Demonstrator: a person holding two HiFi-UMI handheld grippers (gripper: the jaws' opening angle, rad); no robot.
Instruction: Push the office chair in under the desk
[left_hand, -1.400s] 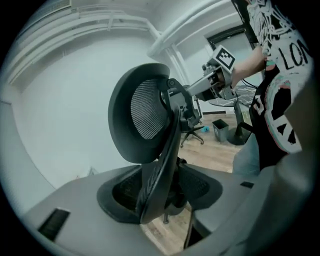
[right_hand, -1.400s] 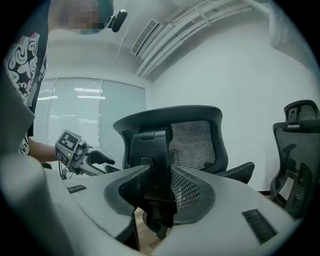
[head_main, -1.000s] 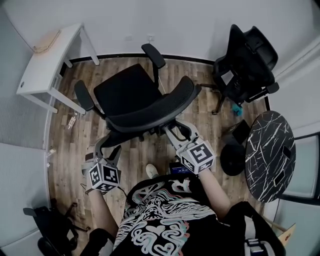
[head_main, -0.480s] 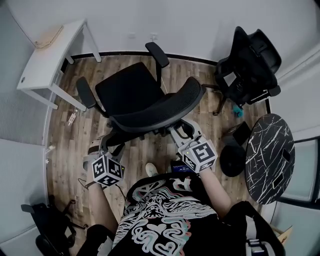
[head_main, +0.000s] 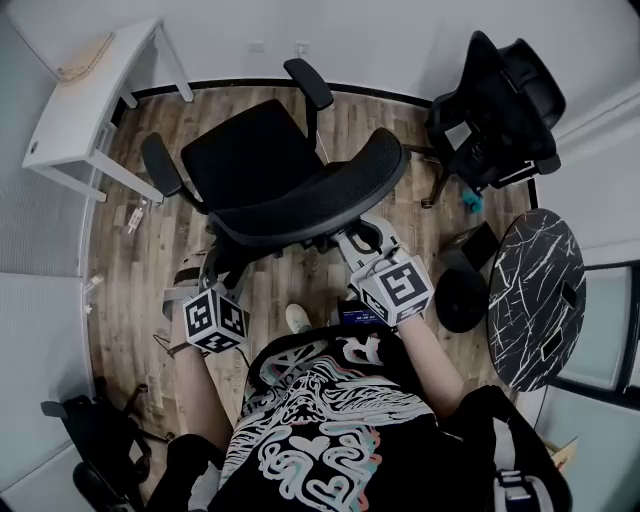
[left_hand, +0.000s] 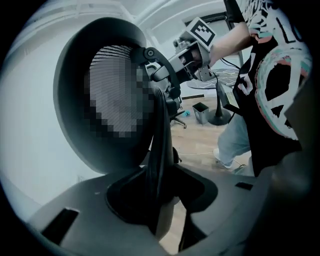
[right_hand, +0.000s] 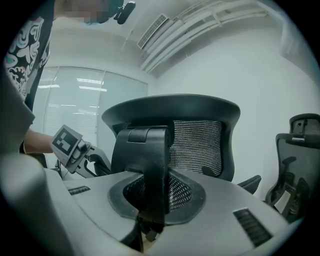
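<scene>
- Head view, far left: white desk (head_main: 70, 115) along the left wall, its long edge facing the room. No label shows on it.
- Wood floor (head_main: 130, 290): a narrow open strip runs between the desk legs and the chair, and a wider bare patch lies nearer the person.
- Left gripper (left_hand: 162, 200): jaws partly apart, having just been closing. The thin dark edge of the chair's backrest stands between them. A sliver of floor shows between that edge and one jaw, so nothing is clamped.
- Left marker cube (head_main: 213, 318): black-and-white squares only, no letters.
- Office chair (head_main: 250, 165): mid-room, not under the desk. Its seat faces the far wall, its left armrest is near a desk leg, and its mesh back is toward the person.
- Black shirt (head_main: 320, 430): white, teal and pink print. The lettering is too stylised to read.
- Right gripper (right_hand: 150, 200): jaws closed onto the black support bracket behind the backrest.
- Right marker cube (head_main: 397, 288): square pattern, no text.
- Second black chair (head_main: 505, 105): in the far right corner, well apart from the first.
- Small dark bin (head_main: 472, 258): on the floor beside the table. Its contents cannot be made out.
- Round table (head_main: 535, 300): dark top with white veining, at the right edge.
</scene>
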